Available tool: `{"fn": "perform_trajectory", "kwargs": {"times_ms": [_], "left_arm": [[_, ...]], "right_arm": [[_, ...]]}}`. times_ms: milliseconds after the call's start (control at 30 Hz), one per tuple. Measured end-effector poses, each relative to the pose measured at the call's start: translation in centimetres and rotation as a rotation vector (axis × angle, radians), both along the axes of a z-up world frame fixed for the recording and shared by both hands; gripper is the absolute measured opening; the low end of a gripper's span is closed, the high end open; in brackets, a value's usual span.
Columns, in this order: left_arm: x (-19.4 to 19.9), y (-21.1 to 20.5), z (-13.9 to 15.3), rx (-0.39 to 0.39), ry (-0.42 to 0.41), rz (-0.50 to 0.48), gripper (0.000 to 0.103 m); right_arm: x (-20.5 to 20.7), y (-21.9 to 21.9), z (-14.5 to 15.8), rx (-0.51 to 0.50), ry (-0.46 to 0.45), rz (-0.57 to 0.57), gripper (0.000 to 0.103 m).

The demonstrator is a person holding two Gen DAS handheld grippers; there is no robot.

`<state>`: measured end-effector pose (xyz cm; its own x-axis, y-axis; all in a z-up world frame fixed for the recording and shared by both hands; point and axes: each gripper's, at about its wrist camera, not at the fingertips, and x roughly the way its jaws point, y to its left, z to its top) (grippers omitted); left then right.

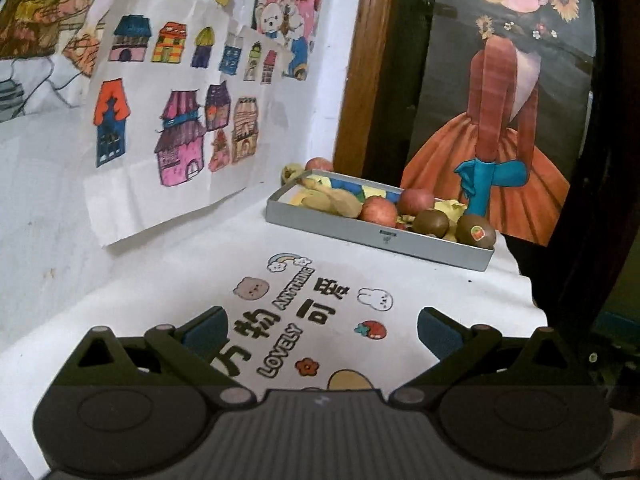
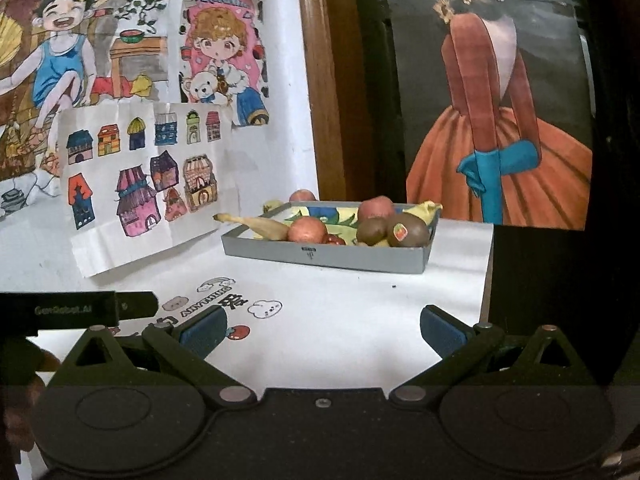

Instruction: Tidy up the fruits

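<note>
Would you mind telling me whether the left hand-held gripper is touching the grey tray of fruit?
Apart. In the left wrist view, the left hand-held gripper is open over the printed white tabletop, and a stretch of bare surface separates its fingertips from the grey tray.

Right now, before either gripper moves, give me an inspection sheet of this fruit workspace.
Surface: white tabletop with cartoon stickers and printed lettering near the grippers.
Job's things: shallow grey rectangular tray holding two red apples, two brown kiwis, one with a sticker, a pale yellow banana poking over the rim, and a small red fruit.
Clutter: another red apple and a yellowish fruit behind the tray, outside it.
Grippers: left gripper open, holding nothing; right gripper open, holding nothing.
Cables: nothing seen.
Surroundings: children's drawings of coloured houses on the white wall; painting of a figure in an orange dress; brown wooden frame.
</note>
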<state>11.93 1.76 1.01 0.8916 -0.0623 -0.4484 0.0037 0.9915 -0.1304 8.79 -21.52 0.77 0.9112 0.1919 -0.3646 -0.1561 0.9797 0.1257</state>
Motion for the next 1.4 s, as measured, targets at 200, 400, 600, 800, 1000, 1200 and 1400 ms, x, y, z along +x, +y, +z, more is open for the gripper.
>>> {"fn": "perform_trajectory", "kwargs": {"times_ms": [200, 400, 600, 800, 1000, 1200, 1400], "left_arm": [[0.1, 0.5, -0.5, 0.002, 0.002, 0.04, 0.103], [0.6, 1.0, -1.1, 0.008, 0.007, 0.056, 0.103], [1.1, 1.5, -1.6, -0.002, -0.002, 0.053, 0.103], [1.9, 1.7, -2.2, -0.021, 0.034, 0.036, 0.103], [2.0, 1.7, -2.4, -0.026, 0.041, 0.026, 0.103], [1.9, 1.3, -2.4, -0.015, 0.047, 0.024, 0.103], [1.9, 1.3, -2.5, -0.011, 0.061, 0.024, 0.103]], "right_arm": [[0.4, 0.2, -0.1, 0.005, 0.007, -0.017, 0.102], [1.4, 0.6, -0.4, 0.017, 0.011, -0.04, 0.102], [1.9, 0.5, -1.1, 0.057, 0.003, -0.089, 0.102], [2.2, 0.9, -2.0, 0.08, 0.04, -0.086, 0.102], [2.2, 1.0, -2.4, 0.11, 0.066, -0.065, 0.102], [2.2, 1.3, -2.3, 0.109, 0.054, -0.067, 0.102], [2.4, 1.2, -2.2, 0.112, 0.058, -0.072, 0.102]]}}
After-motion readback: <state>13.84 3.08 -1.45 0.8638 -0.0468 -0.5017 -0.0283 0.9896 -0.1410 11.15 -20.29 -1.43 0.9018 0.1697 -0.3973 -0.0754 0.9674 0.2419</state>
